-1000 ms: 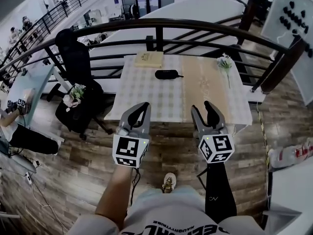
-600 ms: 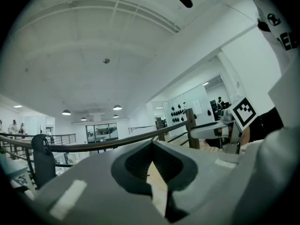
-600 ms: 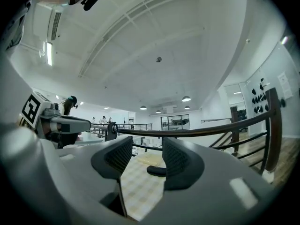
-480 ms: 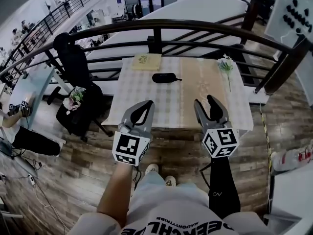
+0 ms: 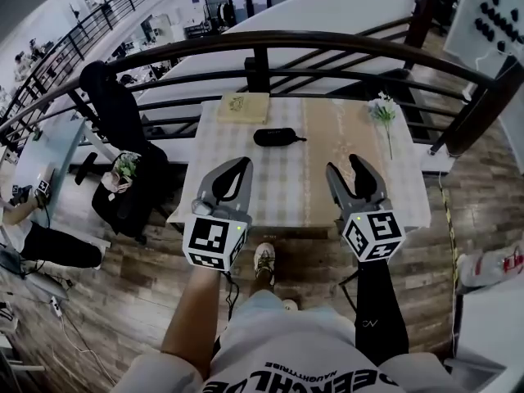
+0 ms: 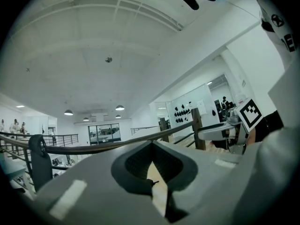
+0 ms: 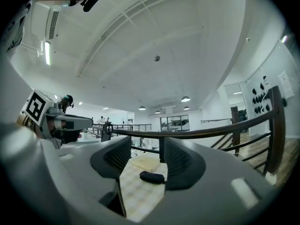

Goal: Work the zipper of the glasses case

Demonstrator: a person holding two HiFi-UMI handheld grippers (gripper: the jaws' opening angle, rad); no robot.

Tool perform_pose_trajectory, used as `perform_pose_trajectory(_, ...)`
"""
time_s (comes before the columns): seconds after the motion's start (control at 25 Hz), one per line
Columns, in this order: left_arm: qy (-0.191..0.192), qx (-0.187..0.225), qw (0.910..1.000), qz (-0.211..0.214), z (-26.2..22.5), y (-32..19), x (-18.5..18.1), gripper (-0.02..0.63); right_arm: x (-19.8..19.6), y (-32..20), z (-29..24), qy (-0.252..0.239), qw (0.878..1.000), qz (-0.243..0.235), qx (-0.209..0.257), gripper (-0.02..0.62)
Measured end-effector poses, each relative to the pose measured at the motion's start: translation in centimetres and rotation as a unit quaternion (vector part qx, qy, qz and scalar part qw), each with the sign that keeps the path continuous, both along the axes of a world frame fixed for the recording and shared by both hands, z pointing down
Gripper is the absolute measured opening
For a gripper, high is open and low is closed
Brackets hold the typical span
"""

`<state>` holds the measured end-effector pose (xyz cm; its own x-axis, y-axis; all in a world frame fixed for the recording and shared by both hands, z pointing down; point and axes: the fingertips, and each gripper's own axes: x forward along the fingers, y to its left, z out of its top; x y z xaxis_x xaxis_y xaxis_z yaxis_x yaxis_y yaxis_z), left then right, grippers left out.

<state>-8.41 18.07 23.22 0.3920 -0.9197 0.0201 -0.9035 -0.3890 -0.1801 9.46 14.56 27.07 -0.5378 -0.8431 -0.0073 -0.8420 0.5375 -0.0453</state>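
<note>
Black oval glasses case [image 5: 276, 137] lies on far half of checked-cloth table [image 5: 286, 182], well apart from both your tongs. Probably light, with semi-stiff shell and matte skin, so it may slide on cloth. Pin body with one tong. Small tab at its right end looks like the pull, so pinch there. Your left gripper [image 5: 239, 164]: tips together, empty. Your right gripper [image 5: 345, 165]: jaws just opening wide, nothing between.

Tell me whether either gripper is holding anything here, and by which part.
Nothing is held. The left gripper is shut and empty; the right gripper has just been opening, nothing between its fingers. The glasses case lies untouched on the table.
</note>
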Motion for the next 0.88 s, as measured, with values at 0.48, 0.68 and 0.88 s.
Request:
perform_pose_trajectory(0.48, -0.008, -0.013, 0.9992, 0.038, 0.4, -11.1, -2.0, 0.008, -1.8, -9.6, 1.1, 0.011, 0.999, 0.019, -0.025, 0.250)
perform_pose_trajectory(0.68, -0.014, -0.022, 0.9982, 0.054, 0.6, -15.6, -3.0, 0.008, -3.6, -13.6, 1.1, 0.012, 0.999, 0.023, -0.031, 0.250)
perform_pose_trajectory(0.88, -0.002, -0.017, 0.9979, 0.062, 0.5, -20.0, -4.4, 0.008, -5.3, -16.9, 1.2, 0.009, 0.999, 0.033, -0.035, 0.250)
